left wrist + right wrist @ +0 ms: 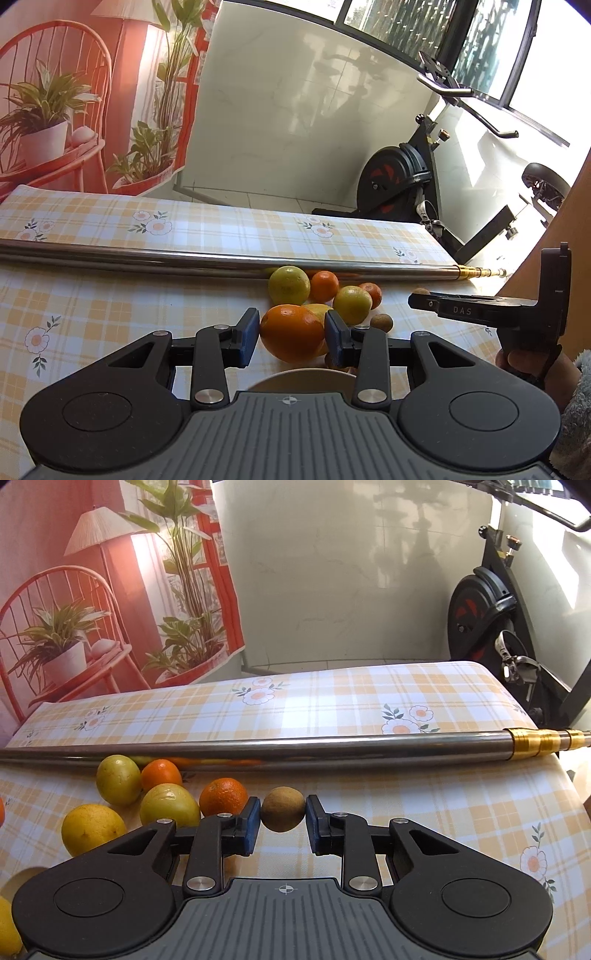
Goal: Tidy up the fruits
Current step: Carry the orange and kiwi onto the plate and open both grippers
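Fruits (122, 801) mostly unsorted beside steel pole (258, 749); left gripper (291, 334) grasps an orange (291, 332), right gripper (283, 816) a small brown fruit (283, 814).

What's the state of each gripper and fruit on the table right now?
left gripper: shut on the large orange, fingers pressed on both sides.
right gripper: shut on the small brown fruit.
yellow-green fruits: loose on the tablecloth, near the metal pole.
small oranges: loose, beside them.
yellow citrus: loose, nearest the camera.
second small brown fruit: loose on the cloth.
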`<action>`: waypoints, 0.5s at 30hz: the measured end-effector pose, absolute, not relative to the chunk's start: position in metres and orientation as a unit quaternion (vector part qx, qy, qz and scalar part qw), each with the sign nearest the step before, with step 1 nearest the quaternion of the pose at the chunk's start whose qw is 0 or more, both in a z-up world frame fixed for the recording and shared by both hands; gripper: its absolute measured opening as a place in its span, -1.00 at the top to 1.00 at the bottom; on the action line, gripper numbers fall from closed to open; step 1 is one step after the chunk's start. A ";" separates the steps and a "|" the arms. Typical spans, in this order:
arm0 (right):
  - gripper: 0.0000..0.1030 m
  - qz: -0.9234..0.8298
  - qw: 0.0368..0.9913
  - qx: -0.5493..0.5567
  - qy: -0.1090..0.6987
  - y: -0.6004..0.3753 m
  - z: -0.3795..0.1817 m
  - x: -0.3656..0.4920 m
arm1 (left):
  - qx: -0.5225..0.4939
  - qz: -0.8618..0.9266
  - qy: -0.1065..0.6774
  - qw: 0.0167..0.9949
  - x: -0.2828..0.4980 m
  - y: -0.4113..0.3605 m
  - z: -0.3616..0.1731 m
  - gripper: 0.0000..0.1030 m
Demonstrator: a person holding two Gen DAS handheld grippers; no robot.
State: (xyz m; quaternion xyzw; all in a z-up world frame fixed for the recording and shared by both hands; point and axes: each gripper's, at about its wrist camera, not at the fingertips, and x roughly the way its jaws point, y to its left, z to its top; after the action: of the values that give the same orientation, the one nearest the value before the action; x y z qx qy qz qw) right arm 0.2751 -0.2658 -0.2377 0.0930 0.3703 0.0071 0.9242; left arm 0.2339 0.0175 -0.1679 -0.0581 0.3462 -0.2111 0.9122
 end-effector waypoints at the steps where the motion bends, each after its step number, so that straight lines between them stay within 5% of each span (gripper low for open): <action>1: 0.53 0.009 0.926 0.092 0.367 -0.263 -0.234 0.268 | -0.056 -0.211 0.345 0.913 0.230 0.018 -0.167 0.21; 15: 0.53 0.064 0.936 0.079 0.337 -0.214 -0.195 0.188 | -0.045 -0.202 0.345 0.915 0.182 0.034 -0.162 0.21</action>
State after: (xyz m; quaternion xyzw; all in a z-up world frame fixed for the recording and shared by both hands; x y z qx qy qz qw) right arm 0.1884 -0.2136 -0.1945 0.0790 0.3370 0.0642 0.9360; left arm 0.1824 0.0344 -0.1620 -0.0452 0.3455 -0.2016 0.9154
